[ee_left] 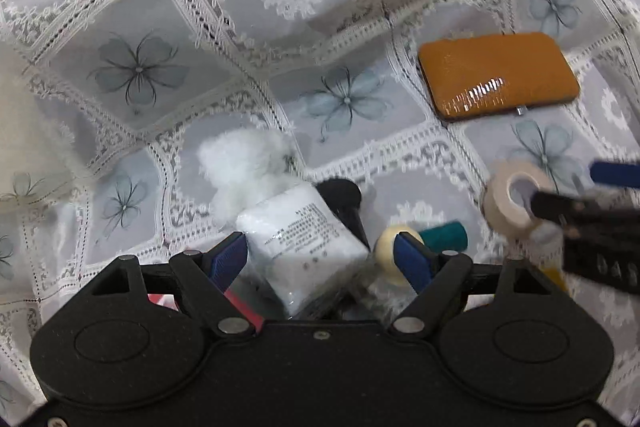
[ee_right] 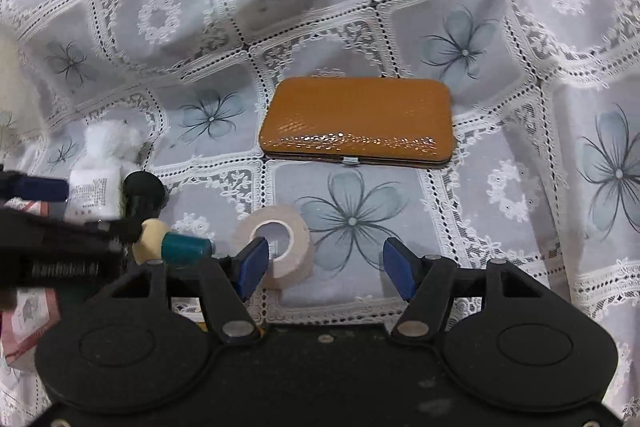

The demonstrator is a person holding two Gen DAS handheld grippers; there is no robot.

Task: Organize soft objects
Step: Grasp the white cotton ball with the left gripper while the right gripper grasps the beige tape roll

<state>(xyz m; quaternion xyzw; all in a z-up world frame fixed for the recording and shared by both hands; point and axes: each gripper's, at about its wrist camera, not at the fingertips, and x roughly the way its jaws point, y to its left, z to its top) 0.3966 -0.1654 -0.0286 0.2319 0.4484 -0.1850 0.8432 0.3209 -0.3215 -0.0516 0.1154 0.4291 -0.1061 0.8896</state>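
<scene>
White plastic-wrapped cotton pack (ee_left: 304, 239) lies left of the glossy orange rectangular case (ee_left: 498, 75), between the released left gripper's (ee_left: 320, 259) spread fingers; the right gripper (ee_right: 324, 267), also released, straddles a beige tape roll (ee_right: 280, 247) before that case

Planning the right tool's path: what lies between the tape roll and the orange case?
Only bare lace tablecloth between tape roll and orange case, per right wrist view.
</scene>
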